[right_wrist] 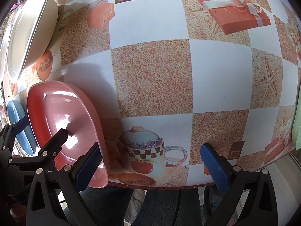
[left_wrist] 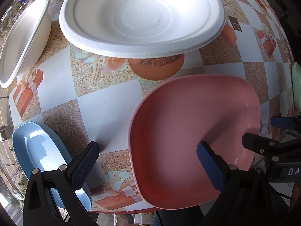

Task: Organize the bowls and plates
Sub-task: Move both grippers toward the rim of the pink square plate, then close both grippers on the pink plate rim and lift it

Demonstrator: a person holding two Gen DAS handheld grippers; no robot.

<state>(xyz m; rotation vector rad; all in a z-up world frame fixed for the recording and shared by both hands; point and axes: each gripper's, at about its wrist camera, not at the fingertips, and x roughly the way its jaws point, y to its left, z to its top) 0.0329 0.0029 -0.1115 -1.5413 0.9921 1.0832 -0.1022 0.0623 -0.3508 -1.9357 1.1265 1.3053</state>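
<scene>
A pink plate lies on the patterned table near its front edge. My left gripper is open; the plate's left rim sits between its fingers, with the right finger over the plate's inside. My right gripper is open over bare tablecloth, its left finger beside the pink plate's right rim. A blue plate lies front left. Further back are a large white plate and a white bowl.
A pale green plate shows at the table's right edge. The table's front edge runs just ahead of both grippers, with a person's legs in dark trousers below it. The checked cloth to the right of the pink plate is bare.
</scene>
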